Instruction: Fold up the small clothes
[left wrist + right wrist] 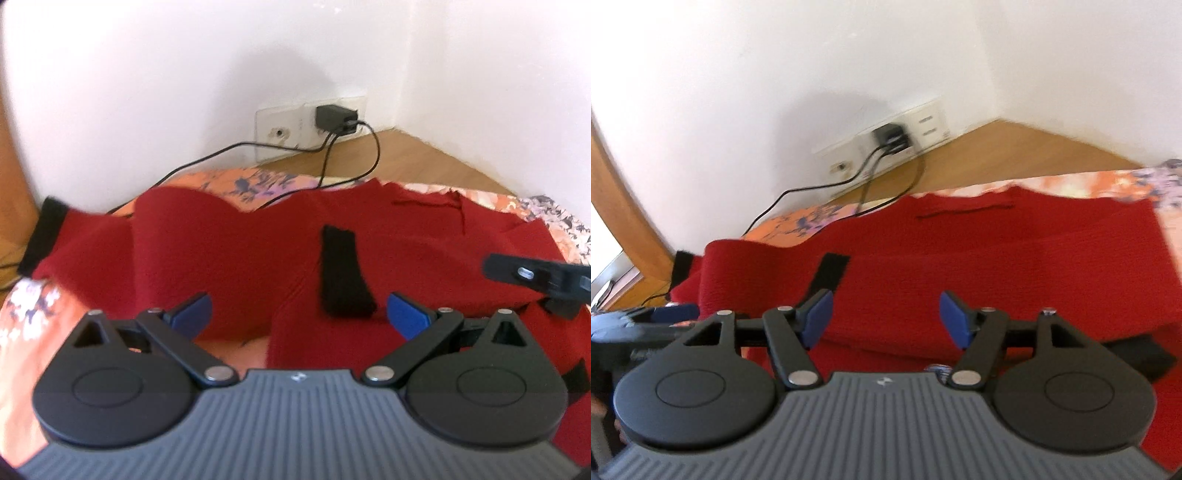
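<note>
A red knitted garment point(229, 243) point(1015, 254) with black cuffs lies spread on an orange flowered bedcover point(22, 325). One sleeve is folded in, its black cuff point(343, 273) point(831, 273) lying on the red body. Another black cuff point(40, 236) sticks out at the far left. My left gripper point(299, 314) hovers open just above the cloth, the folded cuff between its blue pads, nothing held. My right gripper point(886, 317) is open over the red body. Its black tip point(535, 275) shows at the right of the left wrist view.
A white wall with a socket strip and a black charger point(332, 118) point(892, 138) stands behind the bed; black cables point(221, 151) trail from it onto the bedcover. A wooden ledge point(1015, 155) runs along the wall. A wooden frame point(624, 214) rises at left.
</note>
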